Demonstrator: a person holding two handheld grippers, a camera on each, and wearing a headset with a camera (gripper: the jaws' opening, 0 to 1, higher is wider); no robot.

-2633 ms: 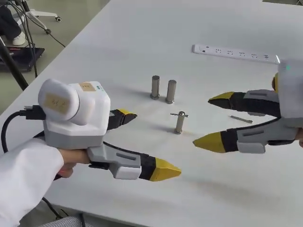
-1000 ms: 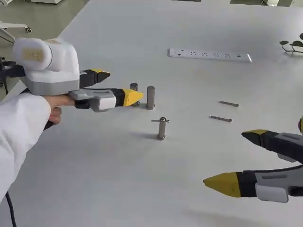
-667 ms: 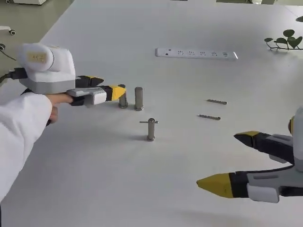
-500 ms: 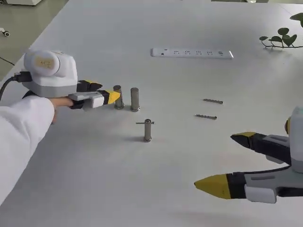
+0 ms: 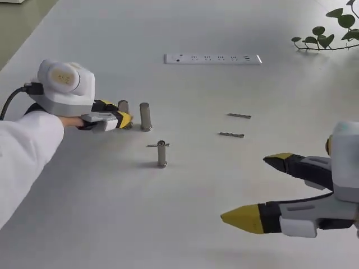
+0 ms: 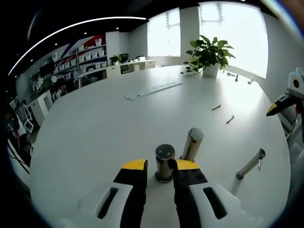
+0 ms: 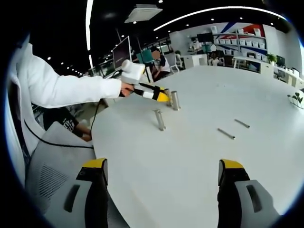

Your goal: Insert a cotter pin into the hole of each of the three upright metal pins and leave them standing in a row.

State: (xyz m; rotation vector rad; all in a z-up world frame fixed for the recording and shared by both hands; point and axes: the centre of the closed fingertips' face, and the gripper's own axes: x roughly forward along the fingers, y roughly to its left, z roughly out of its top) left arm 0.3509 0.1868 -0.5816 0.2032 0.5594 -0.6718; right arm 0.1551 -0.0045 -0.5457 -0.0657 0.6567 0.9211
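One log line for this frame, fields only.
left gripper: jaws flank end metal pin, grip unclear | right gripper: open, empty | fitted: front metal pin | loose cotter pins: two

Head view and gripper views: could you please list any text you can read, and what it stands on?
No text can be read.
On the left gripper, a tan sticker: faint marks, too blurred.
On the power strip: no legible marking.
On the wall graphics, right gripper view: too small.
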